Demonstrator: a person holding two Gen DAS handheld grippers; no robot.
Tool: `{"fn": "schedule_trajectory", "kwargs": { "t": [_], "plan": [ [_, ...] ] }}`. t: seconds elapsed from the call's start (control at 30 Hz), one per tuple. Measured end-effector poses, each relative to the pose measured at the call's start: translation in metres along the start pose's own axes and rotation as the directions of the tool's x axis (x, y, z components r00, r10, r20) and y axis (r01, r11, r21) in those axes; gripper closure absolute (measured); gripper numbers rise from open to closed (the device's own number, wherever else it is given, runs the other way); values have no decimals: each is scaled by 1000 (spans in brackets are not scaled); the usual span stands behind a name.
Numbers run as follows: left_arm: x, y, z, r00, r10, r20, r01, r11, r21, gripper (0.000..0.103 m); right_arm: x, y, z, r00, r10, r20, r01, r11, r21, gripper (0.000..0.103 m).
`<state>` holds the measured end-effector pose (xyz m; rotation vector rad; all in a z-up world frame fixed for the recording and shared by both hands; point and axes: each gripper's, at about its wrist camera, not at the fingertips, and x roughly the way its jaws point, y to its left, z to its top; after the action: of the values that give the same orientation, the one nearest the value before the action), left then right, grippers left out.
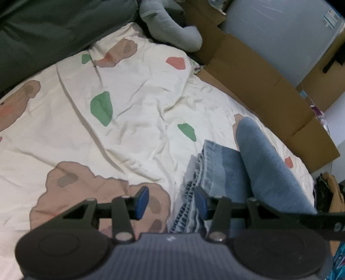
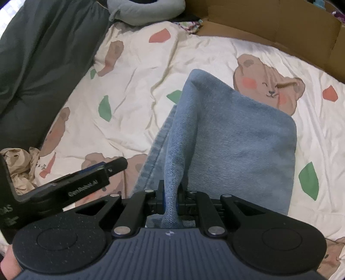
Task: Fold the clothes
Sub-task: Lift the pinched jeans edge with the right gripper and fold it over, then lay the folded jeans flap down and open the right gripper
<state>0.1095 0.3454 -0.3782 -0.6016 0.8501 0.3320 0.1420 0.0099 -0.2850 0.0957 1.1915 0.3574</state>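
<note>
Denim: blue jeans [image 2: 232, 137], thick twill weave, several layers stacked; judged heavy for cloth, limp but with some body, not slippery, not fragile.
Right tongs [image 2: 171, 203]: clenched on a bunched ridge of the jeans, blue pads hidden by the cloth squeezed between them.
Jeans, right view: cloth rises from the jaws and drapes away from the camera as a tented fold, far end rounded and resting on the bed sheet [image 2: 133, 90].
Left tongs [image 1: 170, 201]: released, jaws spread, nothing between the blue pads.
Jeans, left view: stitched hem edges [image 1: 189, 193] lie just right of the gap, touching or nearly touching the right pad; the lifted fold [image 1: 265, 163] runs up the right side.
Left tongs, seen from the right view: one finger [image 2: 103, 170] pokes in from the left, beside the jeans, apart from them.
Where to hold: judged best at a hem or seam, all layers pinched together, since a single layer would let the others slide.
Risk: weight of hanging denim may drag the stack crooked.
Bed sheet: cream, bear and leaf print, wrinkled, under everything.
Farther: dark quilt [image 1: 54, 28] at left, grey pillow [image 2: 146, 10], cardboard box [image 1: 258, 71] beyond the bed edge.
</note>
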Motion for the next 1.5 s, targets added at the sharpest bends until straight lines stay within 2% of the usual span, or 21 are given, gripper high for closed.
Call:
{"fn": "schedule_trajectory", "kwargs": {
  "t": [0.17,0.27,0.4,0.73,1.17,1.3,1.4,1.5],
  "plan": [
    [-1,-1,-1,1000,-7,10,7,1000,-13,54,-15,-5,5,999,-1,53,-2,999,52,97],
    [0,-1,-3,1000,-9,7,10,1000,-25,54,-7,-3,5,999,1,41,-3,999,50,97],
    [0,-3,-7,1000,3,11,-3,1000,-13,54,13,-1,7,1000,21,12,-22,993,114,97],
    [-3,18,-18,1000,30,-6,-30,995,-93,55,57,16,-4,999,12,-30,-9,995,98,96],
    [-14,36,-20,998,68,-14,-70,988,-141,55,54,27,-2,1000,-7,7,7,995,96,96],
    [-10,34,-25,996,76,-38,-80,988,-129,55,70,25,-4,1000,2,-21,0,994,107,96],
    [-9,33,-25,996,82,-46,-87,989,-121,55,74,22,-5,1000,-4,-29,8,990,144,93],
    [-10,34,-22,994,93,-54,-99,985,-139,55,69,22,-4,1000,10,-18,-7,983,182,80]
  ]
}}
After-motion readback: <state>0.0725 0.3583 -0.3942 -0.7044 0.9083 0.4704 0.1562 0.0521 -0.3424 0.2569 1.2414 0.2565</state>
